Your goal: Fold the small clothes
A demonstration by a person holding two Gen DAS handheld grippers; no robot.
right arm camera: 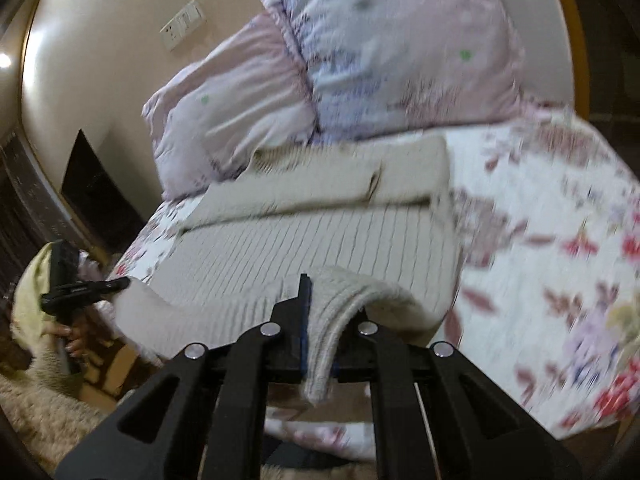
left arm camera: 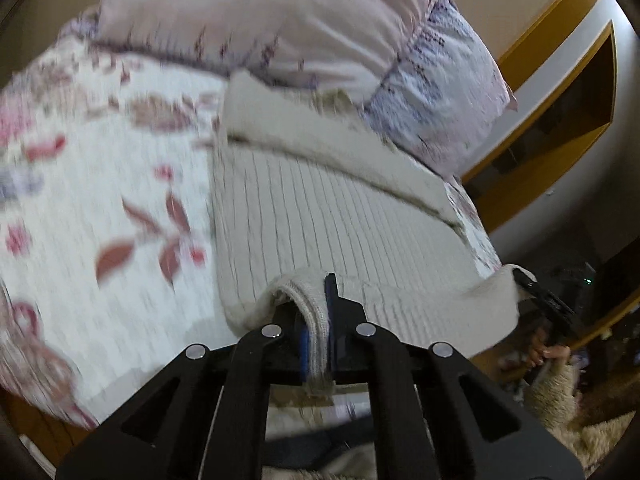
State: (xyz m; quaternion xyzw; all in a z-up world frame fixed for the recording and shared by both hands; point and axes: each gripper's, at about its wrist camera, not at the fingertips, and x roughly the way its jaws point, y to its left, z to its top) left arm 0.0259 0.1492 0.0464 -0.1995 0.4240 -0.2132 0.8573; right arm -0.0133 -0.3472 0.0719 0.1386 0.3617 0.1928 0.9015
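We've got the left gripper clamped tight on the sweater hem, knit bunched btwn its fingers. The right gripper is pinched shut on the hem's other corner, same way. Ahead of both sets of fingers the sweater lies ribbed-side up on the floral bedspread, its far part folded over, w/ a pillow just beyond it.

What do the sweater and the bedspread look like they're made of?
Sweater: cream ribbed knit, probably wool or acrylic; raised vertical ribs and a thick, fuzzy hem show where both grippers pinch it. Bedspread: thin woven cloth, likely cotton, matte, with a printed red floral pattern; blur hides the weave.
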